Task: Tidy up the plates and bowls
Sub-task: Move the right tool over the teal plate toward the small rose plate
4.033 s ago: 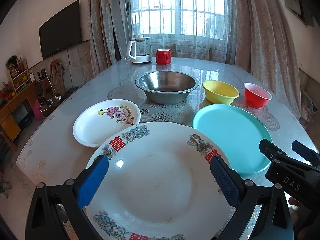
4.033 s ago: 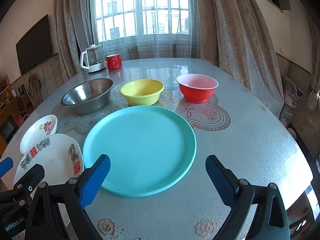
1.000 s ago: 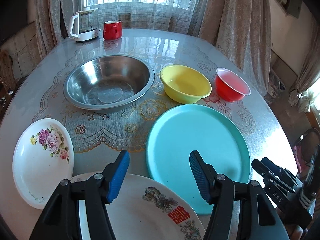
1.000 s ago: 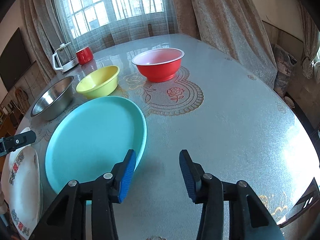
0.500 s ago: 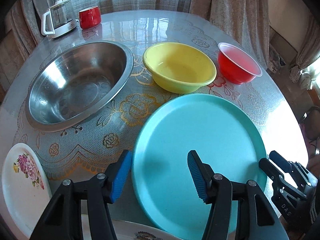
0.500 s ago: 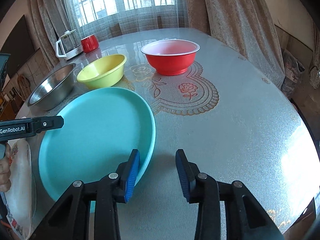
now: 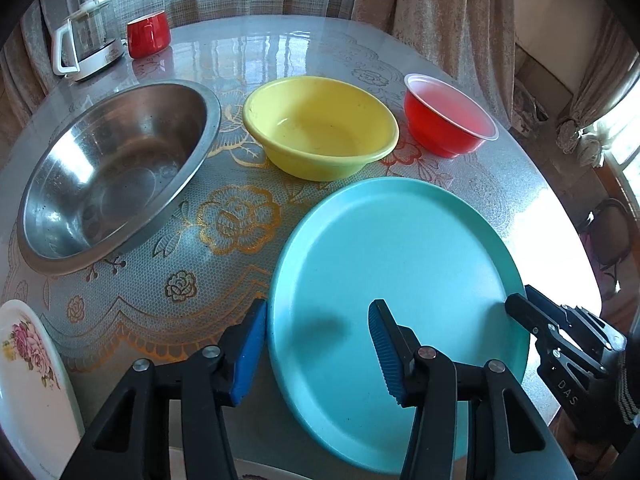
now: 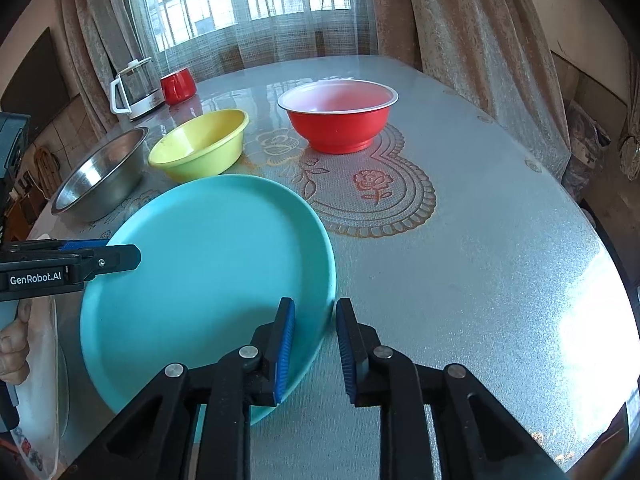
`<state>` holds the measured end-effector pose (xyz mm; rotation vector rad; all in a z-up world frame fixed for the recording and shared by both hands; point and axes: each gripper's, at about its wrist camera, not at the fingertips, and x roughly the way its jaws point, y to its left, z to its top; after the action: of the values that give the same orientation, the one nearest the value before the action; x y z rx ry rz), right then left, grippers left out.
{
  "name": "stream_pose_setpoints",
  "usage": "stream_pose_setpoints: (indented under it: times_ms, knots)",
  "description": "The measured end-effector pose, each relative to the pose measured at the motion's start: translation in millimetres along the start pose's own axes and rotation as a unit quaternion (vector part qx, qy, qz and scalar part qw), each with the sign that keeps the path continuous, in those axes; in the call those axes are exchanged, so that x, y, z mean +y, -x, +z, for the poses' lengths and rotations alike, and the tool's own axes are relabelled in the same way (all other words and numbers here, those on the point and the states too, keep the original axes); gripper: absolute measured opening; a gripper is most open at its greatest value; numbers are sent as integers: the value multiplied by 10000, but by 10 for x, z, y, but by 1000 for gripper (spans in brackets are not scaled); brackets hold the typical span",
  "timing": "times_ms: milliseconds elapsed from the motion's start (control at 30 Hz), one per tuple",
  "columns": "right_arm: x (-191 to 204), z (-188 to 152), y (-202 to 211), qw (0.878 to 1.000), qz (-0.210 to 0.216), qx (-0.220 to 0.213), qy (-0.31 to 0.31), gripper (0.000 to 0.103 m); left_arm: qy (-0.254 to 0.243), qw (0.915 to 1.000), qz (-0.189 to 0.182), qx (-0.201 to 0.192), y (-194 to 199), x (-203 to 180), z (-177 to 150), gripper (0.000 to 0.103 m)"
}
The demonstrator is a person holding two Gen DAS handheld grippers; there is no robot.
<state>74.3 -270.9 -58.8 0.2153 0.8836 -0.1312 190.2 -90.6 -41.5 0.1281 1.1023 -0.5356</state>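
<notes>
A turquoise plate (image 7: 400,280) (image 8: 208,264) lies flat on the table. My left gripper (image 7: 318,312) straddles its left rim, one finger outside the edge and one over the plate; its jaws are closing, with a wide gap still showing. My right gripper (image 8: 316,308) straddles the plate's right rim and is closing too, and a narrow gap still shows at each pad. Each gripper appears in the other's view, the right gripper (image 7: 520,304) at the right edge and the left gripper (image 8: 100,258) at the left. Behind the plate stand a steel bowl (image 7: 112,176), a yellow bowl (image 7: 320,128) and a red bowl (image 7: 448,120).
A small floral plate (image 7: 24,368) lies at the near left. A large white plate (image 8: 40,360) lies under the hand (image 8: 12,344) on the left gripper. At the table's far end stand a kettle (image 7: 84,44) and a red mug (image 7: 148,34). Curtains hang behind the table.
My left gripper has moved from over the large white plate to the turquoise plate's left rim, and its jaws have narrowed. The right jaws have narrowed sharply around the right rim.
</notes>
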Motion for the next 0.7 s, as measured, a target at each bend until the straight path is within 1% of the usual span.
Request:
stream_pose_setpoints:
  times_ms: [167, 233, 333, 400, 433, 533, 633, 700]
  knots:
    - [-177, 14, 11, 9997, -114, 21, -193, 20, -151, 9999, -52, 63, -6, -193, -124, 52]
    - [-182, 18, 13, 9999, -111, 38, -94, 20, -127, 9999, 27, -21, 4, -204, -166, 52]
    - [-166, 17, 11, 9999, -136, 26, -56, 22, 34, 10000, 79, -31, 35, -226, -208, 52]
    - [-175, 16, 8, 9999, -137, 17, -93, 22, 66, 9996, 247, -100, 74, -232, -239, 52]
    - [-187, 14, 8, 9998, -132, 13, -115, 25, 115, 9992, 344, -146, 119, -227, -250, 52]
    - [-210, 27, 10, 9999, -49, 50, -148, 30, 312, 9982, 390, -337, 269, -164, -296, 52]
    - [-230, 35, 31, 9995, -132, 55, -295, 36, 590, 9960, 409, -526, 446, -52, -355, 52]
    - [-240, 43, 98, 9991, -223, -84, -364, 38, 751, 9932, 454, -761, 613, 48, -428, 52]
